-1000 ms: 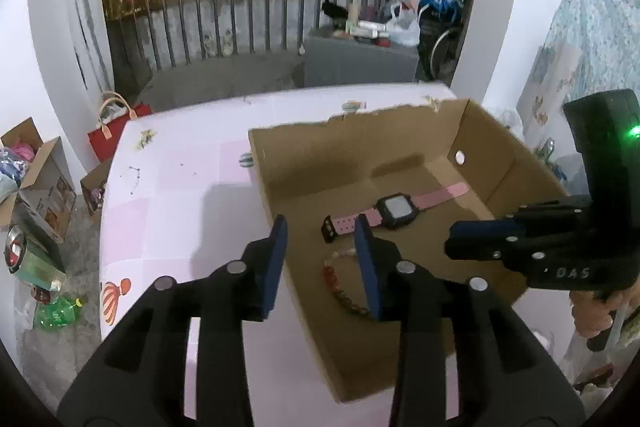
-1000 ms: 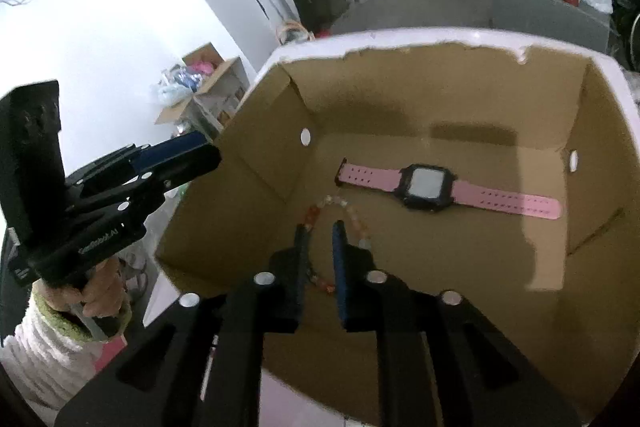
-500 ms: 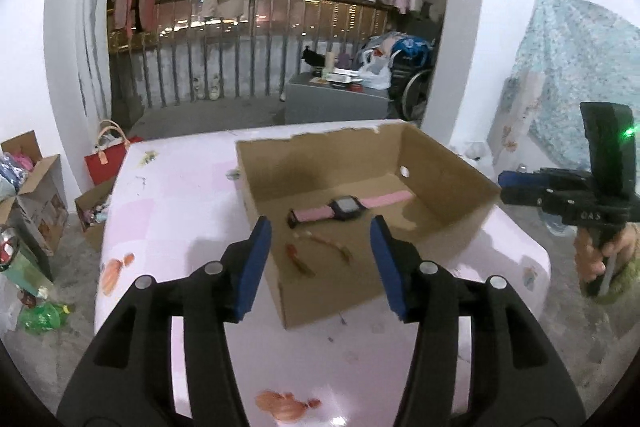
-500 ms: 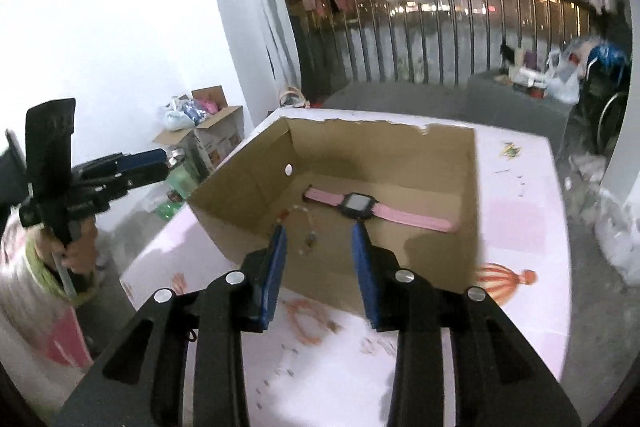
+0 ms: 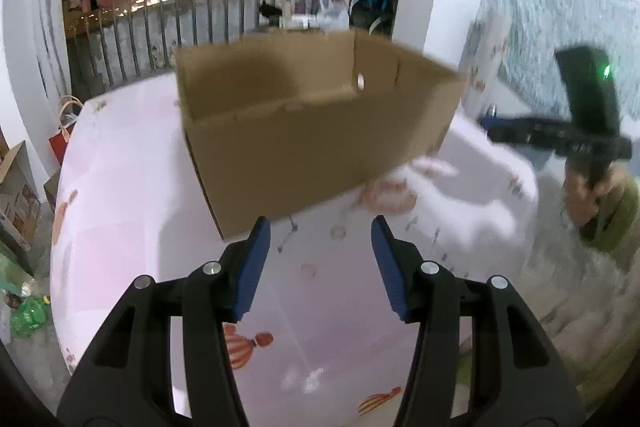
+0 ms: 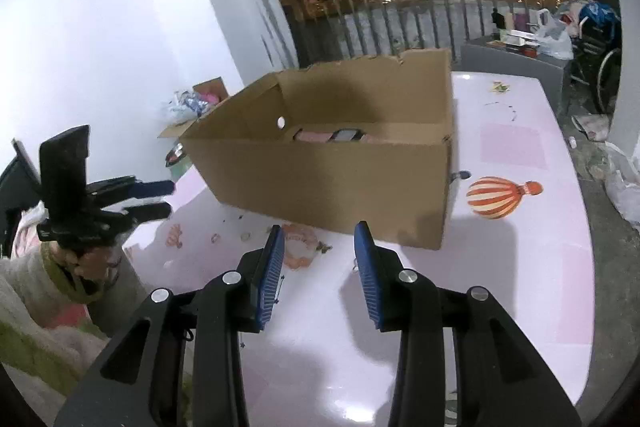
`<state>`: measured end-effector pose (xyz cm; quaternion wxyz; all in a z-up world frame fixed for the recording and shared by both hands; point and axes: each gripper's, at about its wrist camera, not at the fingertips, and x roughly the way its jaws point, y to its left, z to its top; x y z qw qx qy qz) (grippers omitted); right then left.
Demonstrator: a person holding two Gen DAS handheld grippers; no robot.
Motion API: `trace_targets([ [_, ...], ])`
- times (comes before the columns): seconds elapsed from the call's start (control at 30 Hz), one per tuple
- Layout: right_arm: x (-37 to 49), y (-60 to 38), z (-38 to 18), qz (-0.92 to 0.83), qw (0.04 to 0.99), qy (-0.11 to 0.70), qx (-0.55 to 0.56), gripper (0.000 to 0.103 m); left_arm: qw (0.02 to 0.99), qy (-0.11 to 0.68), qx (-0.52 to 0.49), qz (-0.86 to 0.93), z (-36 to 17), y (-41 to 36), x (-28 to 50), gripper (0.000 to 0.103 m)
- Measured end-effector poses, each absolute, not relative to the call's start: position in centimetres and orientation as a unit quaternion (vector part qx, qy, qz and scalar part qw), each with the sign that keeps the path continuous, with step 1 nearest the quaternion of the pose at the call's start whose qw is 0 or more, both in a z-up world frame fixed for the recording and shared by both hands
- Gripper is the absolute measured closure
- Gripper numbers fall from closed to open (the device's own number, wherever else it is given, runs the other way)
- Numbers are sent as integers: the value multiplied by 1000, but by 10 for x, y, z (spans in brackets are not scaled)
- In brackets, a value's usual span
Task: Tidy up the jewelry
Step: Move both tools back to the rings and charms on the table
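In the left wrist view, the left claw (image 5: pixel 320 259) is hovering wide open and empty over the glossy pink-and-white surface (image 5: pixel 120 227), near the front of the cardboard box (image 5: pixel 304 147); from this low angle the brown corrugated wall is hiding whatever is lying inside, and the picture is smearing with motion at the right, where the right claw (image 5: pixel 516 135) is showing side-on, too blurred to read. In the right wrist view, the right claw (image 6: pixel 320 267) is gaping open too, gripping nothing, its ribbed blue pads (image 6: pixel 272 275) facing each other over the shiny surface. Past the box rim, the pink watch (image 6: pixel 332 136) is peeking out, its soft strap and dark square face lying flat on the box floor. A few tiny pieces, perhaps rings (image 6: pixel 216 238), are lying on the surface just ahead of the claw. If these are next, pinching them squarely with the pad tips would likely be best, since small hard items may be skidding on that slick top.
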<state>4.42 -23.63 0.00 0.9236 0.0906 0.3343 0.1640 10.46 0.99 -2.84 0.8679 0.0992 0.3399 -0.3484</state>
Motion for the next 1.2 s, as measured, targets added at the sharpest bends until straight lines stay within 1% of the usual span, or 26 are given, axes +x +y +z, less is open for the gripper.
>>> trace_targets([
  [0.13,50,-227,-13,173,920,348,57,67,859,354,130,-345,-48,1,106,54],
  [0.27,56,-229,-25,174,915,362,39,68,852,368,137,-346,-60,-1,111,59],
  [0.37,61,-230,-30,172,911,373,23,71,851,374,138,-343,-67,1,113,61],
  [0.43,64,-232,-33,170,909,380,17,74,849,378,134,-343,-70,2,116,63],
  [0.6,74,-239,-40,166,903,397,-1,80,845,386,134,-345,-73,4,118,68],
  [0.87,90,-241,-50,172,889,423,-36,81,840,386,146,-352,-76,-1,120,69],
  [1.03,95,-240,-54,178,885,427,-44,86,840,384,150,-353,-77,-1,121,70],
  [1.2,99,-242,-54,180,886,426,-36,89,841,383,155,-351,-76,-1,123,74],
])
